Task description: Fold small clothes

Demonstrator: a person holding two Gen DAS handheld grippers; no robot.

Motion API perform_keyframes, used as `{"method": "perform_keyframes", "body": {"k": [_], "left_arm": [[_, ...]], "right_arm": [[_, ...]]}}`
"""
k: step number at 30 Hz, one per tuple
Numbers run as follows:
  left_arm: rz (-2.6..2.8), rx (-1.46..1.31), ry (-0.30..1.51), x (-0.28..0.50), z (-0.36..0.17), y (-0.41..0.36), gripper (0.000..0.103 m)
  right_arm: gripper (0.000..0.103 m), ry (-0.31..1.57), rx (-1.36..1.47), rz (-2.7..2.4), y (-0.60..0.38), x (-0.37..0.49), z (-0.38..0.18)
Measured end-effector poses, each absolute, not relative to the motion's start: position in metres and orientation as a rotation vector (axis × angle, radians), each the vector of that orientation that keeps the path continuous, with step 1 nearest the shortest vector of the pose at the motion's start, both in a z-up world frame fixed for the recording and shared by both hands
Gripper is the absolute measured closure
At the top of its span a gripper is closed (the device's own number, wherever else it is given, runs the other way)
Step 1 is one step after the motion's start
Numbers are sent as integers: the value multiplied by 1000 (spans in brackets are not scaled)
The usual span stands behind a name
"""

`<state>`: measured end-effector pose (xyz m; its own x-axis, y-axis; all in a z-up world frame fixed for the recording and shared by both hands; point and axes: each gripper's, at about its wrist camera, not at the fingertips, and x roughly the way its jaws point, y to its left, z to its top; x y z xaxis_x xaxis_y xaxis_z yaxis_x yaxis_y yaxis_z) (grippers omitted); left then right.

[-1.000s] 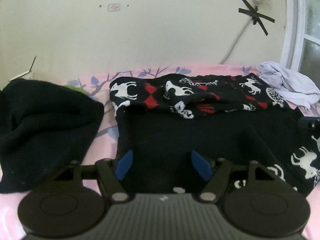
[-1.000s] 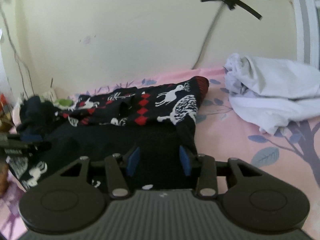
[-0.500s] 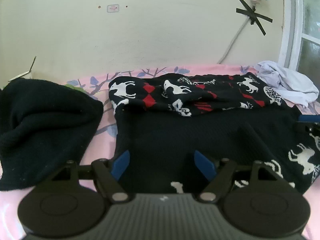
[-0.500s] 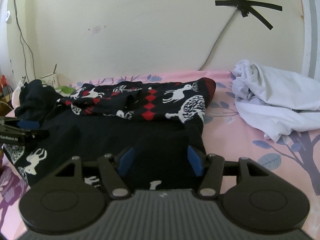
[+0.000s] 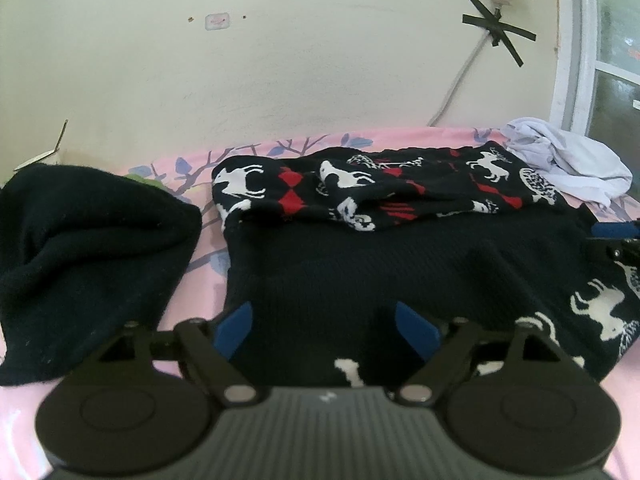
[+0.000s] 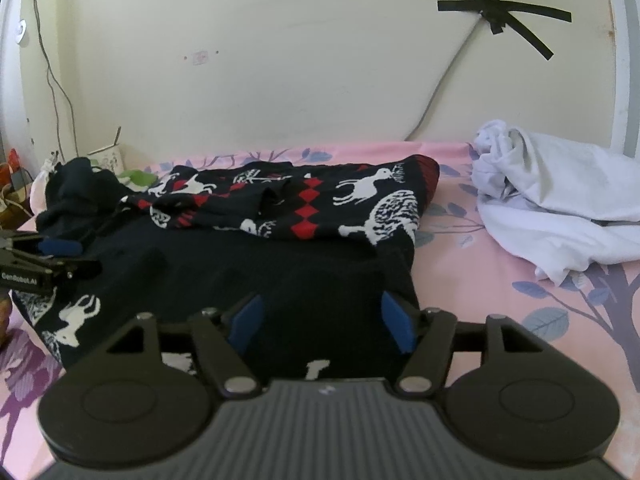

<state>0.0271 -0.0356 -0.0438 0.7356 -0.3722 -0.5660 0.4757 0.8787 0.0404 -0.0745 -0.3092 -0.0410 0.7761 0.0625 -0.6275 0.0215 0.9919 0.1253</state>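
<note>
The left gripper (image 5: 324, 326) has its blue fingers (image 5: 234, 326) spread wide. Nothing is pinched between them. They sit low over the near edge of the sweater (image 5: 380, 264), one finger by its left edge. I cannot tell if they touch the cloth.

The right gripper (image 6: 322, 322) is spread wide too, and it holds nothing. Its fingers (image 6: 394, 322) sit over the near right corner of the sweater (image 6: 280, 272). I cannot tell if they touch it either.

The sweater lies on the pink sheet (image 6: 500, 292), between a dark cloth (image 5: 88, 260) on the left and a white cloth (image 6: 560, 196) on the right. Its far part, with white deer and red diamonds, is bunched in a band across the back. A deer part also lies over the near left corner in the right view. The middle shows plain dark knit.

I think the folding is only partly done. The sweater is not yet a neat small bundle. It likely needs one or more folds. The white cloth looks crumpled and not yet folded.
</note>
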Motion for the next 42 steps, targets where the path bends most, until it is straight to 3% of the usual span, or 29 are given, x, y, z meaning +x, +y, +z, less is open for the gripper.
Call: {"method": "perform_keyframes", "body": {"k": [17,21,23,25,26,29,33,36,39,41,42], "left_arm": [[-474,209,603,27,-43,-39,16],[-582,84,640,35,-13,-24,15],[-581,97,588,54,19,-26,10],[-558,123,563,84,42,-37,7],[-554,134,567,106,53,-47,7],[-557,162,618,178,61,-85,7],[-530,136,786,271,34,-135,9],[-520,129,863,307,5,-163,18],[-584,114,929,312,-20,-177,41],[-578,191,885,305,-30,-188,58],[-583,213,868,301,-30,-190,69]], "right_arm": [[40,678,208,103,-317,-81,-38],[46,660,276,185,-343,-82,-24],[51,643,300,218,-363,-71,-7],[49,622,333,220,-388,-44,16],[43,625,346,212,-398,-24,25],[42,667,348,230,-416,55,38],[43,842,407,191,-423,165,3],[40,940,390,139,-417,213,-33],[37,1008,427,169,-410,236,-65],[43,1044,433,196,-402,244,-82],[52,1033,419,206,-397,244,-86]]}}
